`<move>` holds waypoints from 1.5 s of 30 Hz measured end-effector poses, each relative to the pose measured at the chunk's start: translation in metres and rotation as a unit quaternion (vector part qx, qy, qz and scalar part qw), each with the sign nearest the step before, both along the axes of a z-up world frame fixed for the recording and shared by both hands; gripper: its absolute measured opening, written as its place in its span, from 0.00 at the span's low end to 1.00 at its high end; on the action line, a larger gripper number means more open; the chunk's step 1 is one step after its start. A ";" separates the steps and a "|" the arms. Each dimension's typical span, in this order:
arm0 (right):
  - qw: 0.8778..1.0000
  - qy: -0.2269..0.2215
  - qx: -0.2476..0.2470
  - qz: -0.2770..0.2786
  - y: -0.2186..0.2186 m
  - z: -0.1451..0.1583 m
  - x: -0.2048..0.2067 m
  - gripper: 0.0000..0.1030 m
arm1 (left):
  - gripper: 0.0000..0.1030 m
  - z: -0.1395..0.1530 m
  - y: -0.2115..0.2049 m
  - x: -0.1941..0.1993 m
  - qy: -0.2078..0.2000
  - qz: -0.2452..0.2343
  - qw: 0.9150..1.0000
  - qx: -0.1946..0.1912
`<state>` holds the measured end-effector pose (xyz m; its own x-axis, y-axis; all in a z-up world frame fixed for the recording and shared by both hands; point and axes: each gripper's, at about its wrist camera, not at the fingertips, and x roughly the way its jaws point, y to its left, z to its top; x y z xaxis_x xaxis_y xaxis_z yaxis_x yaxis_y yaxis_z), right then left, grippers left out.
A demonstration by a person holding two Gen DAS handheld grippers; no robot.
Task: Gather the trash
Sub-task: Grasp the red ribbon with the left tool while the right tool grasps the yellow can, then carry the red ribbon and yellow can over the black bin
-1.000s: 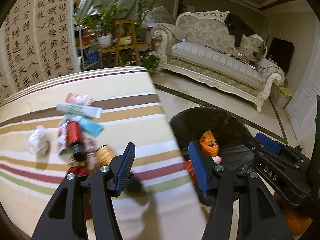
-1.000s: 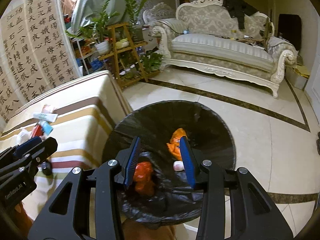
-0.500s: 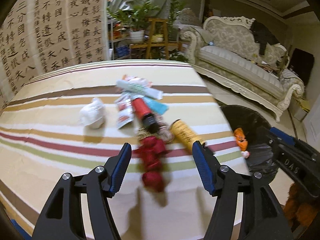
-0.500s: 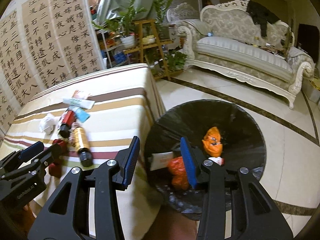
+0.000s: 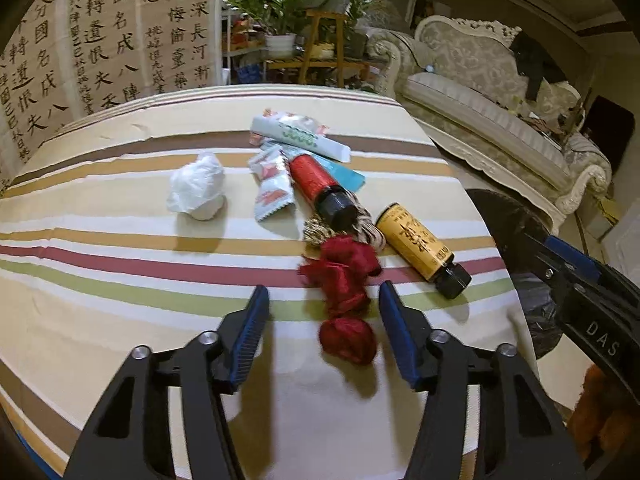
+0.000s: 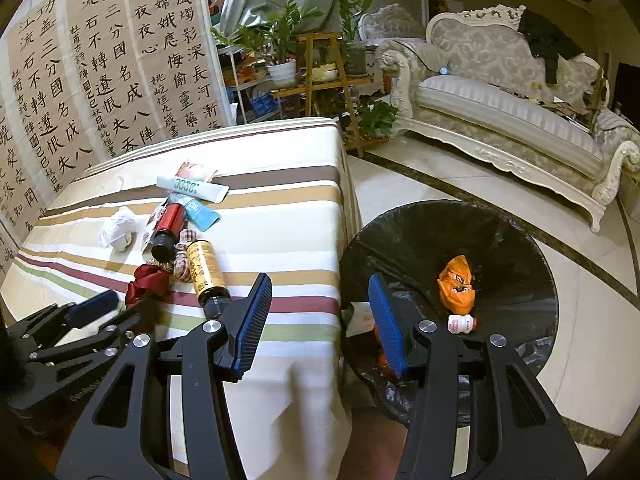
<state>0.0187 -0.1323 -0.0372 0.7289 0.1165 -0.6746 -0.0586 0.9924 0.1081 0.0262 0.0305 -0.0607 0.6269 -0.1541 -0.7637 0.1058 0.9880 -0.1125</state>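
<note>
Beside your striped table (image 6: pixel 280 216), the black-lined bin (image 6: pixel 520 240) holds an orange wrapper (image 6: pixel 456 284) and small white bottle (image 6: pixel 462 324). Your left gripper (image 5: pixel 320 320), jaws just narrowing, and your right gripper (image 6: pixel 320 312), jaws just widening, both stand apart and empty.

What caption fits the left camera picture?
Open left gripper over red cloth among litter on the striped table.

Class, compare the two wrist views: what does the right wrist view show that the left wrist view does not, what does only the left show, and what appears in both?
Only the right wrist view shows inside the black-lined bin: an orange wrapper and a small white bottle.

Only the left wrist view shows the whole red cloth, lying between the open left gripper's jaws, pads not touching it.

Both show the striped table, the yellow bottle, the red bottle and the sofa.
</note>
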 end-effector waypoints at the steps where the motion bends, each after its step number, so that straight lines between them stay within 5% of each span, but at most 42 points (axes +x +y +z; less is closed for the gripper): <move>1: 1.000 0.001 -0.001 0.001 0.001 0.000 0.000 0.48 | 0.40 -0.001 -0.001 0.001 0.002 -0.004 1.000 0.000; 4: 1.000 0.003 -0.001 0.004 0.005 -0.001 0.002 0.48 | 0.24 -0.001 -0.004 -0.001 0.000 -0.016 1.000 0.003; 30: 0.996 0.039 -0.016 0.079 0.073 -0.009 0.027 0.47 | 0.23 0.017 0.057 -0.005 -0.029 0.044 0.999 0.000; 37: 0.993 0.062 -0.020 0.094 0.083 -0.018 0.031 0.26 | 0.23 0.016 0.063 -0.002 -0.025 0.046 0.999 -0.004; 45: 0.995 0.048 -0.025 0.090 0.080 -0.014 0.023 0.26 | 0.23 0.021 0.057 -0.003 -0.032 0.038 0.999 -0.008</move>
